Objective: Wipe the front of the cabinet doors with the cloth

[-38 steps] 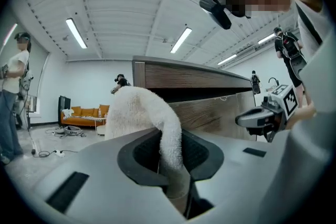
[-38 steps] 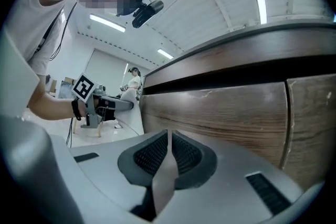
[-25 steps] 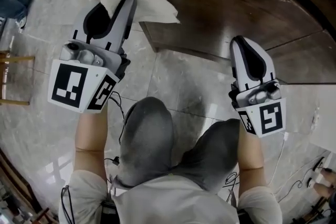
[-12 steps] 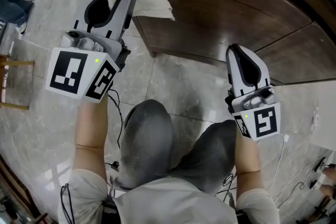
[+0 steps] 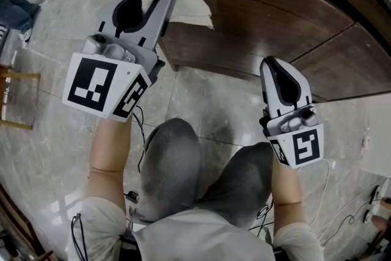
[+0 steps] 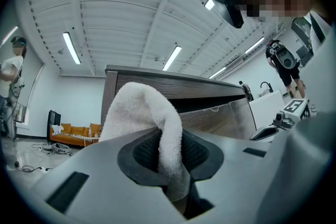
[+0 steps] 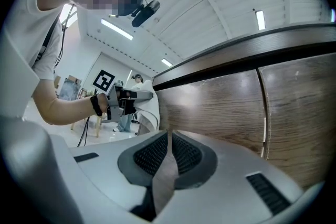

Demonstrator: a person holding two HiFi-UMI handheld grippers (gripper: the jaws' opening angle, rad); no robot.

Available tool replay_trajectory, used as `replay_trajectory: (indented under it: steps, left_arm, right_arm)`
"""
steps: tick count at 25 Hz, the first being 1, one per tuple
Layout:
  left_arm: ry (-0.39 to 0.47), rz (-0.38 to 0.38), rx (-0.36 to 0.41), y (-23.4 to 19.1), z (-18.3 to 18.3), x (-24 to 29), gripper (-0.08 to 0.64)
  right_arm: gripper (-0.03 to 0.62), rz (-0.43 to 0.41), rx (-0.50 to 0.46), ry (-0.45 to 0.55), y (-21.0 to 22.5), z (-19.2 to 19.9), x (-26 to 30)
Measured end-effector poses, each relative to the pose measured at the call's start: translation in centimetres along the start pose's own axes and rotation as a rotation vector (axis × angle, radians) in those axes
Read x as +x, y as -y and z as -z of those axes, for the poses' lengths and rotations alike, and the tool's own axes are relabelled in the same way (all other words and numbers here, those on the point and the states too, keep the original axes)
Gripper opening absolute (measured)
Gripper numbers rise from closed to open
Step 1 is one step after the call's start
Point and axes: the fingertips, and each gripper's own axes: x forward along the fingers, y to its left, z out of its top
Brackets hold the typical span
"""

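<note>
White terry cloth [image 5: 190,6] is pinched in the left gripper [image 5: 153,0], held up at the left end of the dark brown wood-grain cabinet [image 5: 263,15]. Looking along the left gripper [image 6: 170,153], its fingers [image 6: 142,153] are clamped on a fold of the cloth [image 6: 139,107]. The rest of the cloth humps up above them in front of the cabinet's corner. Whether the cloth actually touches the wood I cannot tell.

The right gripper [image 5: 276,70] hangs lower and well apart from the cloth. It points at the cabinet front, near the seam [image 5: 324,40] where two doors meet. In the right gripper view, its fingers [image 7: 152,155] are pressed flat together with nothing between them, and the wood-grain door [image 7: 210,107] fills the space beyond.

The person is crouched low. Both knees in grey trousers [image 5: 174,162] sit between the forearms, over a grey tiled floor [image 5: 201,95] that runs up to the foot of the cabinet.
</note>
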Motion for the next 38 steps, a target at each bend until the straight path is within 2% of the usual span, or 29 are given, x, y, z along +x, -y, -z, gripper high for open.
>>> replay_trajectory:
  steps: [18, 38]
  left_arm:
    - [0.027, 0.108, 0.015, 5.8, -0.5, 2.8, 0.078]
    - [0.042, 0.216, 0.051, 14.5, -1.2, 6.9, 0.078]
  right_arm:
    - [0.049, 0.057, 0.006, -0.007, 1.7, 0.5, -2.6]
    - [0.049, 0.120, 0.005, 0.003, 5.8, 0.5, -7.9]
